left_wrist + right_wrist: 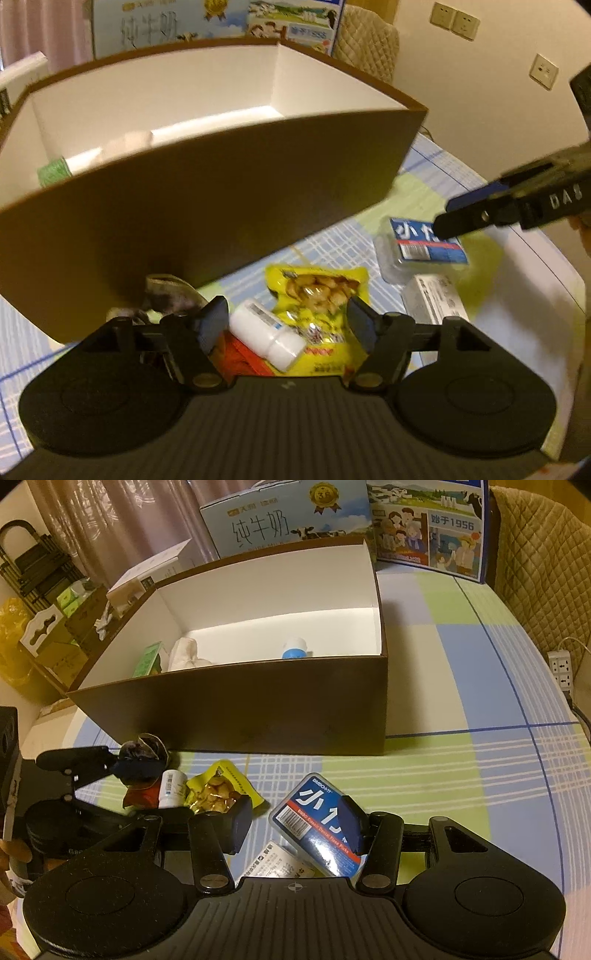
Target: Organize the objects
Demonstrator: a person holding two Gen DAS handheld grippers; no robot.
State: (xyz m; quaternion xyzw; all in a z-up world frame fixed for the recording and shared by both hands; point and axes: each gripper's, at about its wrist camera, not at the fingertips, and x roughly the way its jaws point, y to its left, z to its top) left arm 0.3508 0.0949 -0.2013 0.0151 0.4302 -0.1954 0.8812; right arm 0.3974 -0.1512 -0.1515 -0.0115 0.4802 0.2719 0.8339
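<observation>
Left wrist view: the left gripper (288,321) hangs with its jaws spread wide over a small white bottle (267,338), which lies on its side across a yellow snack packet (321,295) on the checked tablecloth (332,240); the fingers do not touch the bottle. A red packet (240,356) peeks out beneath the bottle at 7 o'clock. A crumpled dark wrapper (166,295) sits at 10 o'clock from the bottle, against the brown box (221,192). The box fills the upper frame, its white inside holding a green packet (53,173) at 9 o'clock. At 3 o'clock the right gripper (447,218) reaches in over a blue-labelled clear case (424,243), with a small white carton (434,299) just below it.

Right wrist view: the right gripper (299,819) is released, its jaws apart on either side of the blue-labelled clear case (314,819), which lies flat on the tablecloth (461,757); whether a finger touches the case cannot be told. The white carton (273,860) lies partly under it at 7 o'clock. At 9 o'clock the left gripper (122,771) sits over the wrapper (144,746), bottle (171,788), red packet (142,797) and yellow snack packet (218,790). The brown box (258,709) stands at 12 o'clock, holding the green packet (147,661), a pale bundle (186,653) and a blue-and-white bottle (295,648). Milk cartons (288,517) stand behind it.
</observation>
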